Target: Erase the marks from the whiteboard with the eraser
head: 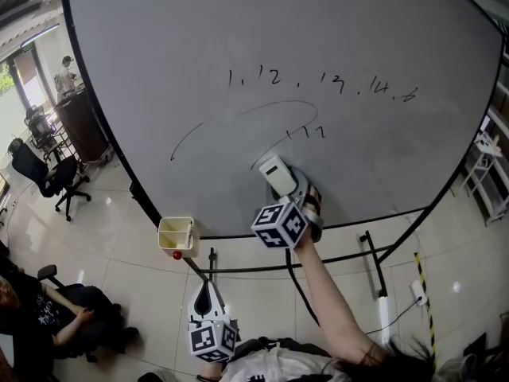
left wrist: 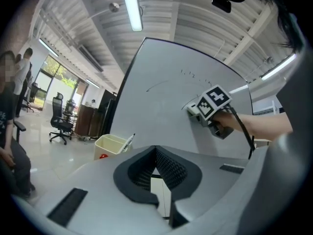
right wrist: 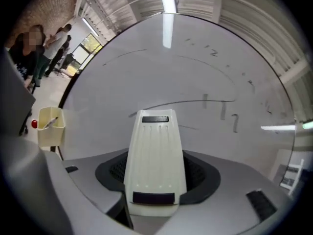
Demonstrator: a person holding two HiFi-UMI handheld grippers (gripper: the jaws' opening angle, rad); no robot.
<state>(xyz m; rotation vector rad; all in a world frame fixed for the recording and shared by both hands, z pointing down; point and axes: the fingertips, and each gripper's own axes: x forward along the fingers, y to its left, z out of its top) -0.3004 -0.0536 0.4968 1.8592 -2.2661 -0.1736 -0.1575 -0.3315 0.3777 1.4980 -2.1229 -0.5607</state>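
We judge the job barely begun. The whiteboard [head: 238, 30] still carries its row of numerals [head: 318, 82], the long curved line [head: 223, 122] and the three short strokes [head: 306, 132], and we see no wiped patch.

The eraser [head: 276, 173] is clamped lengthwise in the right hand-held gripper [head: 291, 191]. Its nose points at the board by the curve's lower end, with the strokes at 1 o'clock from it. We cannot tell whether it touches.

The right forearm [head: 330, 293] reaches up and forward from 5 o'clock, nearly straight.

The left hand-held gripper [head: 208, 297] hangs low at 7 o'clock from the eraser, below the board's edge. Its jaws are closed on nothing and it is well apart from the work.
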